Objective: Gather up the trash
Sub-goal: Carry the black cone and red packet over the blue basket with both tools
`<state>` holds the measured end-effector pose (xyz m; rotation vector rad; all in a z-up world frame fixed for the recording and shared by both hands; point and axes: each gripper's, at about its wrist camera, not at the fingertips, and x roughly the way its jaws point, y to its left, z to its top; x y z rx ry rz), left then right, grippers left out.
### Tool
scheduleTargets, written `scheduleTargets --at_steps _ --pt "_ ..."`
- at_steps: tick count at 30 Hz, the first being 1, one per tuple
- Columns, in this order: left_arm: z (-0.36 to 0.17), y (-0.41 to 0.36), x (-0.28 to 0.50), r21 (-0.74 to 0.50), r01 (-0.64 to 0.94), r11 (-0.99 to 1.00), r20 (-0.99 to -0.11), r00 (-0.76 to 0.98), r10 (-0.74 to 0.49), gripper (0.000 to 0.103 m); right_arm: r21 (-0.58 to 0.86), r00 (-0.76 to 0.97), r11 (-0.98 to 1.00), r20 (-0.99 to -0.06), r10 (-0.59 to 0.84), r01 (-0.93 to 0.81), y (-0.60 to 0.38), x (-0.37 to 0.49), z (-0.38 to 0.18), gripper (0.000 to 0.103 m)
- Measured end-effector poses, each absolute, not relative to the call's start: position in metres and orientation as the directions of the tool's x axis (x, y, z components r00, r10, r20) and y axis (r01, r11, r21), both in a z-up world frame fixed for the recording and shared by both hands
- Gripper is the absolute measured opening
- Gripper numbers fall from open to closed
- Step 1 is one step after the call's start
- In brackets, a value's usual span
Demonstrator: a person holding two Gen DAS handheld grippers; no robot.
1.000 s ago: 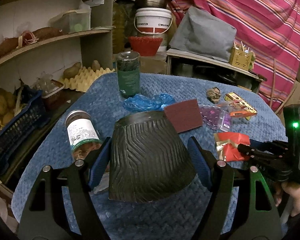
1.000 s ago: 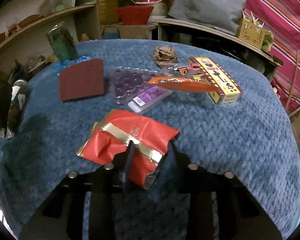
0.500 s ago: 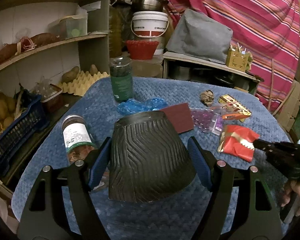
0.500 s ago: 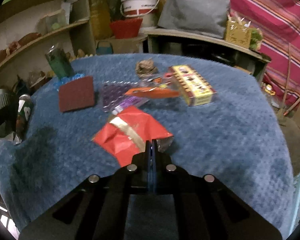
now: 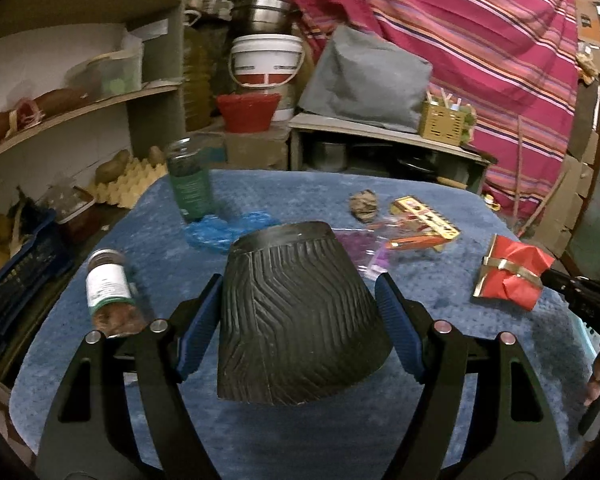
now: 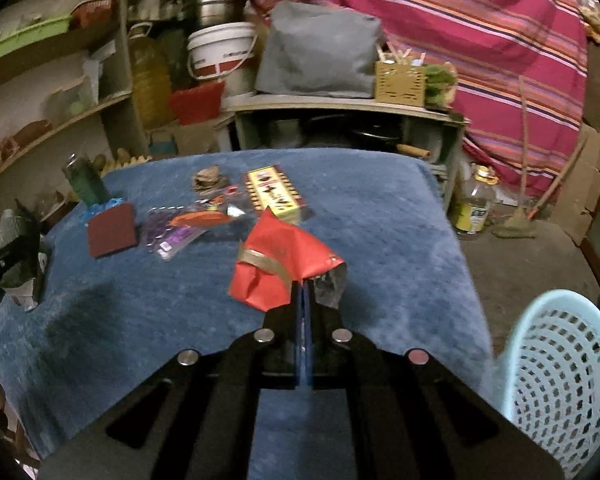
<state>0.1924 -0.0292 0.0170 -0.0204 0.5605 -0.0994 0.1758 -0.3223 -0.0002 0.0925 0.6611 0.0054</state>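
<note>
Red wrapper (image 6: 284, 268), centre of the right wrist frame, raised above the blue tabletop (image 6: 380, 216), its long axis running from lower left to upper right. Right hand-held gripper (image 6: 303, 300) enters from the bottom edge, fingers pressed together on the wrapper's near edge. Left hand-held gripper (image 5: 298, 312) clasps a black ribbed pot (image 5: 300, 308), narrow end pointing away.

In the right wrist view, the wrapper (image 6: 284, 268) hung at frame centre, above the table (image 6: 380, 216); a box (image 6: 274, 194) lay behind it, a pad (image 6: 111, 235) at left, a basket (image 6: 560, 376) at lower right.
</note>
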Motion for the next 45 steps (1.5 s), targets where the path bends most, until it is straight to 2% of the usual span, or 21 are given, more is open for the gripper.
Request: scheduleTargets --at_steps 11,21,29,35,45 --pt "0.026 -0.113 0.185 -0.025 0.223 0.974 -0.512 0.835 -0.204 0.074 0.091 0.823 0.987 -0.565 -0.059 0.133 -0.394 0.119 0.015 0.001" --pt "0.034 -0.247 0.158 -0.004 0.430 0.903 -0.485 0.789 -0.377 0.074 0.063 0.800 0.949 -0.557 -0.224 0.310 -0.487 0.057 0.025 0.001" --pt "0.018 -0.342 0.135 -0.027 0.564 0.826 -0.518 0.698 -0.494 0.074 0.038 0.752 0.904 -0.571 -0.330 0.426 -0.546 0.015 0.023 0.001" --pt "0.000 -0.386 0.128 -0.053 0.625 0.779 -0.537 0.639 -0.550 0.074 0.030 0.727 0.885 -0.584 -0.361 0.464 -0.569 -0.002 0.015 0.001" --pt "-0.012 -0.431 0.119 -0.012 0.688 0.726 -0.545 0.604 -0.581 0.074 0.041 0.712 0.872 -0.597 -0.369 0.487 -0.586 -0.012 0.003 0.001"
